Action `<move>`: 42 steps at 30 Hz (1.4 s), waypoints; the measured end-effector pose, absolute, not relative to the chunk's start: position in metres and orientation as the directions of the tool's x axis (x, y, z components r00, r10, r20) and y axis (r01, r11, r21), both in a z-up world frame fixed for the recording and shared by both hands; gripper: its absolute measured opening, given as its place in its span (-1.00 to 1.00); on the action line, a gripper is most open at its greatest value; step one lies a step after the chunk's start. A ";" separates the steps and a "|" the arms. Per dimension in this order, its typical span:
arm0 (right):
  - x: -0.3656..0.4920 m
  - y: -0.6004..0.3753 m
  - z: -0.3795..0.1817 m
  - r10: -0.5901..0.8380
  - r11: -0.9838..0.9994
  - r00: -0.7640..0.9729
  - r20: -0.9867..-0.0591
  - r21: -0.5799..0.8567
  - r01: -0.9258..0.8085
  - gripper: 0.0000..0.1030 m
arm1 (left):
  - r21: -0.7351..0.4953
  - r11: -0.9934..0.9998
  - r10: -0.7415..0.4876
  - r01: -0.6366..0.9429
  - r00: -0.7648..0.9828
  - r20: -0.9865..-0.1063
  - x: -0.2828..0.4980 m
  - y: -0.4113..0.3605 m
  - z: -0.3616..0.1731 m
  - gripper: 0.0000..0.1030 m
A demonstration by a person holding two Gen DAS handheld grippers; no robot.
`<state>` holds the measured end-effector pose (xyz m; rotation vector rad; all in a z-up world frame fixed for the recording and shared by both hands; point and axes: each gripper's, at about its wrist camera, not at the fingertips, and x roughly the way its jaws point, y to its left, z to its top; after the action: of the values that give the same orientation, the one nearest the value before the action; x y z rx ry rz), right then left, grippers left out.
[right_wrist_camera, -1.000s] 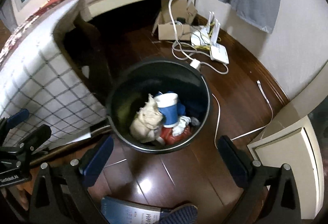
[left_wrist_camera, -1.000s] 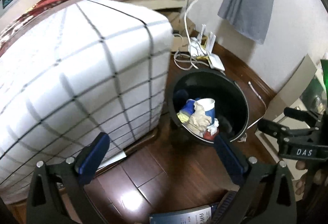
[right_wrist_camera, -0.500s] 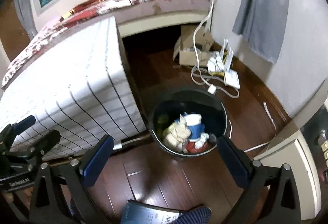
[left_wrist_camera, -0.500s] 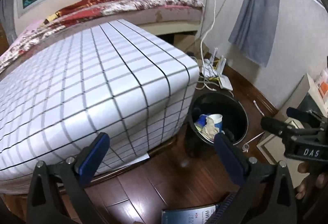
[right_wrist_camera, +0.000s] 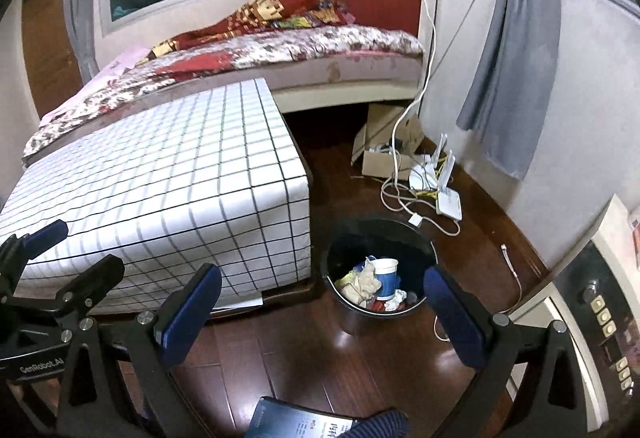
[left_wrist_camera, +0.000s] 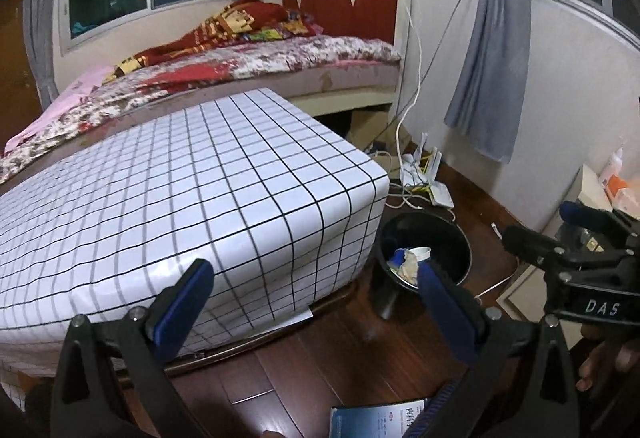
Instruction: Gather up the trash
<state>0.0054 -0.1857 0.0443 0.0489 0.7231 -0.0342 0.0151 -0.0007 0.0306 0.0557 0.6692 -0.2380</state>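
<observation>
Both grippers hang above the dark, glossy plank floor [right_wrist_camera: 320, 366] with nothing between their fingers. The left gripper [left_wrist_camera: 312, 302] has its blue-padded jaws spread wide, and so does the right gripper [right_wrist_camera: 320, 306]; each frames the bin from above.

The round black plastic bin [right_wrist_camera: 430, 250] stands on the floor just beside the corner of a boxy table [right_wrist_camera: 180, 173] wrapped in a smooth white cloth with a thin black grid. Inside the bin the trash [right_wrist_camera: 370, 284] lies in a loose heap: a blue-and-white paper cup [right_wrist_camera: 386, 272] tilted against a crumpled beige wad, with some white scraps and something red underneath, though the pile is too small to sort out further.

Behind the bin, white cables [right_wrist_camera: 400, 193] loop across the floor to a flat white router [right_wrist_camera: 448, 199] and an open cardboard box [right_wrist_camera: 380, 157]. A bed [right_wrist_camera: 280, 49] with a floral cover and scalloped red headboard fills the background, and a grey curtain [right_wrist_camera: 512, 57] hangs in soft folds at the right wall.
</observation>
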 end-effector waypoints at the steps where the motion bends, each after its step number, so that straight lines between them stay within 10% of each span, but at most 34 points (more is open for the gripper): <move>1: -0.001 -0.183 0.049 -0.014 0.999 0.756 -0.655 0.029 0.043 0.98 | -0.024 0.973 -0.196 0.230 0.764 -0.614 0.010 0.002 0.035 0.98; 42: -0.076 -0.172 0.113 0.009 1.000 0.845 -0.535 0.015 -0.001 0.98 | -0.016 0.984 -0.164 0.177 0.874 -0.456 -0.063 0.025 0.088 0.99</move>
<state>-0.0765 -0.1716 0.1127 0.0146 0.5648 0.0048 -0.0631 0.0246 0.0878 0.0268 0.4741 -0.1780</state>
